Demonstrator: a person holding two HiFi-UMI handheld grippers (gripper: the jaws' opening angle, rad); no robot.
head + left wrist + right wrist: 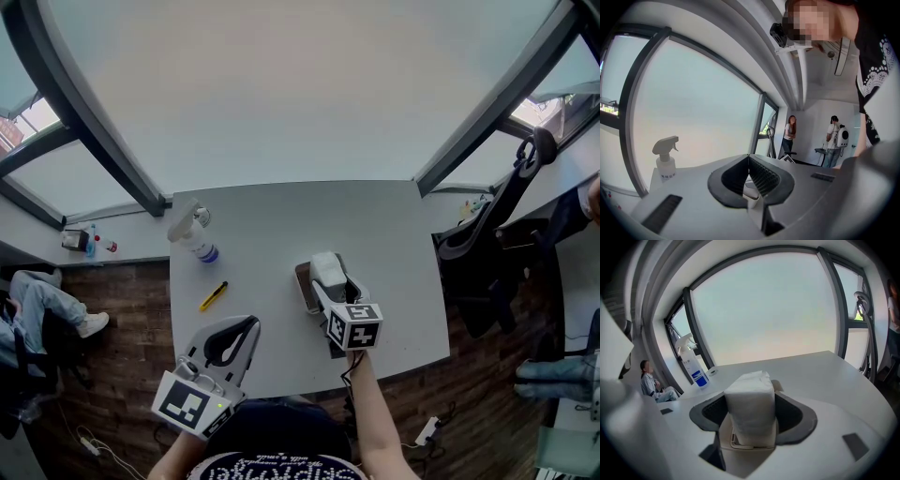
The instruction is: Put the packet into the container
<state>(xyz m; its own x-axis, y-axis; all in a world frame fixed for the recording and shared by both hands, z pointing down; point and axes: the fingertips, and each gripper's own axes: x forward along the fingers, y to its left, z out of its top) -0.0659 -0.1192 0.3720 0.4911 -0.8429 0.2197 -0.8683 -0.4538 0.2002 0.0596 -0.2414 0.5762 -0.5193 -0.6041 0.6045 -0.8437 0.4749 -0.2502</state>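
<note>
Well, my left gripper (748, 159) hovers over the desk's (394, 234) near edge, jaws together, empty. My right gripper (330, 289) clamps the white packet (749, 401) mid-body, over the container (304, 281). It looks soft, light and crushable. Only the head view shows the container's brown wall. A spray bottle (693, 367) stands at eleven o'clock.

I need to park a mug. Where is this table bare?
Bare: the table past the container at far right, and the far middle right of the spray bottle. Crowded: the near edge, with yellow tool, left gripper and right gripper holding the packet.
</note>
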